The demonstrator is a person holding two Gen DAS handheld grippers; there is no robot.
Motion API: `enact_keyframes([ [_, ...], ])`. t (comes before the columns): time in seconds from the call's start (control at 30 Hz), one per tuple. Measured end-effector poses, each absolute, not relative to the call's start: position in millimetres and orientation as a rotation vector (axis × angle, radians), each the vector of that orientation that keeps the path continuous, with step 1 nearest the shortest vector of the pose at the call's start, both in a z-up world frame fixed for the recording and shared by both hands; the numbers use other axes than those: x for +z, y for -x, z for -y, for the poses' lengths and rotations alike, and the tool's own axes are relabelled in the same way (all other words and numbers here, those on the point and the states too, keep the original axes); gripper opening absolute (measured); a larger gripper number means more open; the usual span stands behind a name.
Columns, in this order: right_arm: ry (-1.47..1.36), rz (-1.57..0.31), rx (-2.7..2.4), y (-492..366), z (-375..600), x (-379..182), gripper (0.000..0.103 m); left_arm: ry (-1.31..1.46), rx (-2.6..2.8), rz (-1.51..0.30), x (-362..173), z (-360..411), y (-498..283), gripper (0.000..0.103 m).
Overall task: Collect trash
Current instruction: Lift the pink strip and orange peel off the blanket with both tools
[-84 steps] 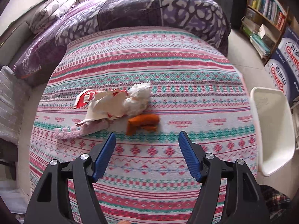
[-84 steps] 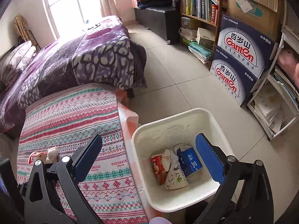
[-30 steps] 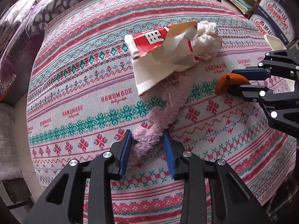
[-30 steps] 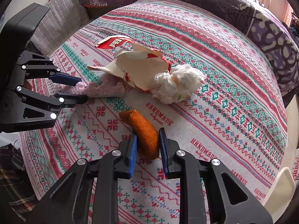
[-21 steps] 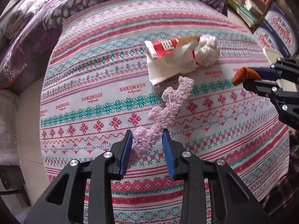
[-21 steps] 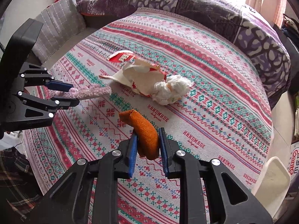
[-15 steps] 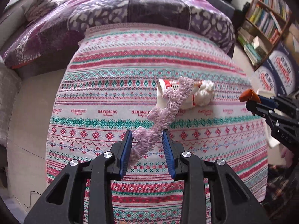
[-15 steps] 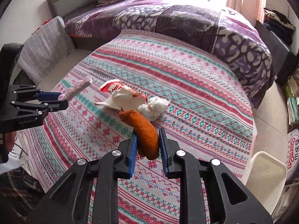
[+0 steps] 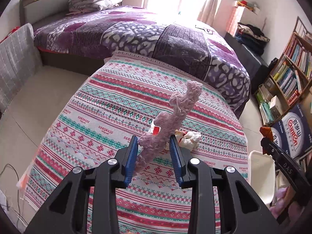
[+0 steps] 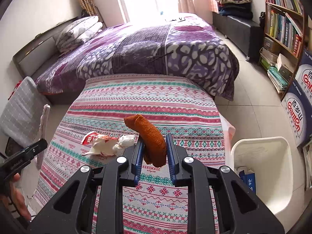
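My left gripper (image 9: 153, 146) is shut on a fuzzy pink knitted strip (image 9: 175, 113) and holds it well above the patterned tablecloth (image 9: 109, 117). My right gripper (image 10: 153, 146) is shut on an orange cloth roll (image 10: 150, 134), also lifted above the table. A torn red-and-white wrapper (image 10: 101, 142) and a crumpled white tissue (image 10: 126, 140) lie on the cloth below; the tissue also shows in the left wrist view (image 9: 192, 139). A white trash bin (image 10: 261, 165) stands on the floor at the table's right edge, with trash inside; its rim shows in the left wrist view (image 9: 261, 175).
A bed with a purple quilt (image 10: 156, 48) stands behind the table. A bookshelf (image 10: 282, 25) and stacked blue-and-white boxes (image 10: 298, 105) line the right wall. A grey cushioned seat (image 9: 13, 58) is on the left. Tiled floor lies between table and shelf.
Both grippers have risen high above the table with their pieces held. The pink strip and the orange roll left the cloth; the wrapper and tissue stayed.
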State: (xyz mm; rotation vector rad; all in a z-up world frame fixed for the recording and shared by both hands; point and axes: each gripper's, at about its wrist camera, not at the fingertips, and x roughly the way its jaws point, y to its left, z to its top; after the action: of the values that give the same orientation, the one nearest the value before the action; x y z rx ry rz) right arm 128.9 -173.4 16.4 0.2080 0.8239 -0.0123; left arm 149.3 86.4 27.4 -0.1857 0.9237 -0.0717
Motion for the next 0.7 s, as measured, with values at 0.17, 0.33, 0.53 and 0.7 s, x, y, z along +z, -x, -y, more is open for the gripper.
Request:
enact_keyframes([
  [0.17, -0.248, -0.788, -0.098, -118, 191, 5, 0.022, 0.174, -0.007, -0.869, 13, -63, -139, 0.033],
  [0.33, -0.260, -0.763, -0.138, -116, 202, 4, 0.021, 0.153, 0.024, -0.808, 12, -41, -138, 0.034],
  [0.53, -0.254, -0.721, -0.177, -112, 215, 10, 0.022, 0.179, 0.004, -0.778, 20, -19, -140, 0.034],
  [0.7, -0.249, -0.712, -0.197, -107, 227, 14, 0.022, 0.182, -0.016, -0.783, 19, -1, -142, 0.034],
])
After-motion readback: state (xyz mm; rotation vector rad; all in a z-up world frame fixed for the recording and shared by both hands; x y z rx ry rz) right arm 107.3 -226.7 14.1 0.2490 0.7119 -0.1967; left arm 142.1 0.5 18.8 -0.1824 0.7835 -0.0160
